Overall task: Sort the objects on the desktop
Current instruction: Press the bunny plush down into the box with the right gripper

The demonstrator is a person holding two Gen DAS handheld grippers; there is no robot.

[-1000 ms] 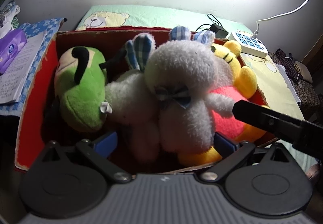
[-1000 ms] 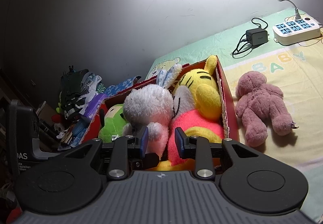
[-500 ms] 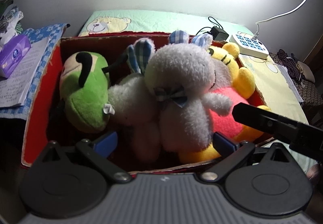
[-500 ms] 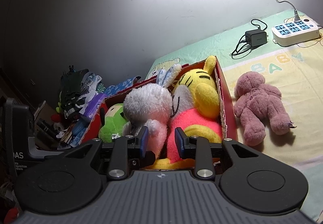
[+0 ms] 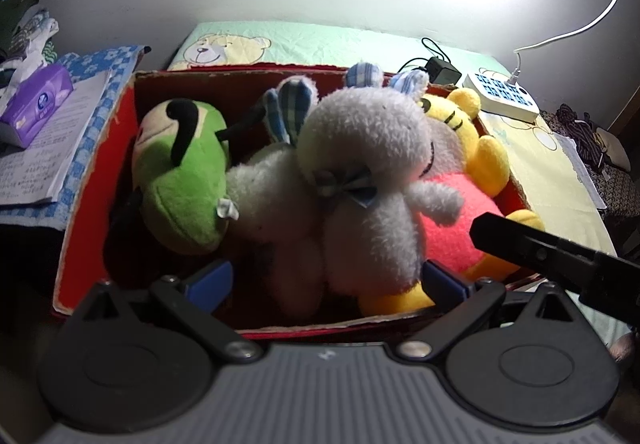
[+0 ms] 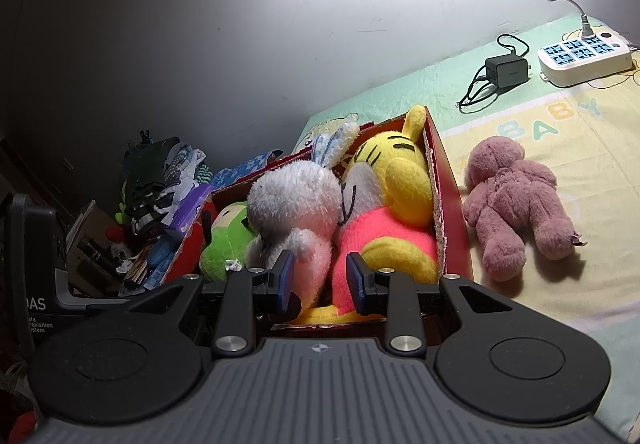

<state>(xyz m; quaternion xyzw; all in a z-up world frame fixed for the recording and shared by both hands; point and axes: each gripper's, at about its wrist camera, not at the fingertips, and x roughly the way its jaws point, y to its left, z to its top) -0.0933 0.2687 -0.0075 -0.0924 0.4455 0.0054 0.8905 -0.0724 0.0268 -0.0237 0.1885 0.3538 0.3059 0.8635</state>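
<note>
Right wrist alone shows pink bear outside red box; both grippers spread, empty.

Ribbed grey gripper body, black arms, 2 silver screws, seemingly blue pads

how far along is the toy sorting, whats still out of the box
Mostly done: the green plush, two white rabbits and the yellow bear already sit in the red box. Nothing is in hand: the left gripper and right gripper are both open and empty. Left: the pink bear lies on the mat beside the box.
</note>
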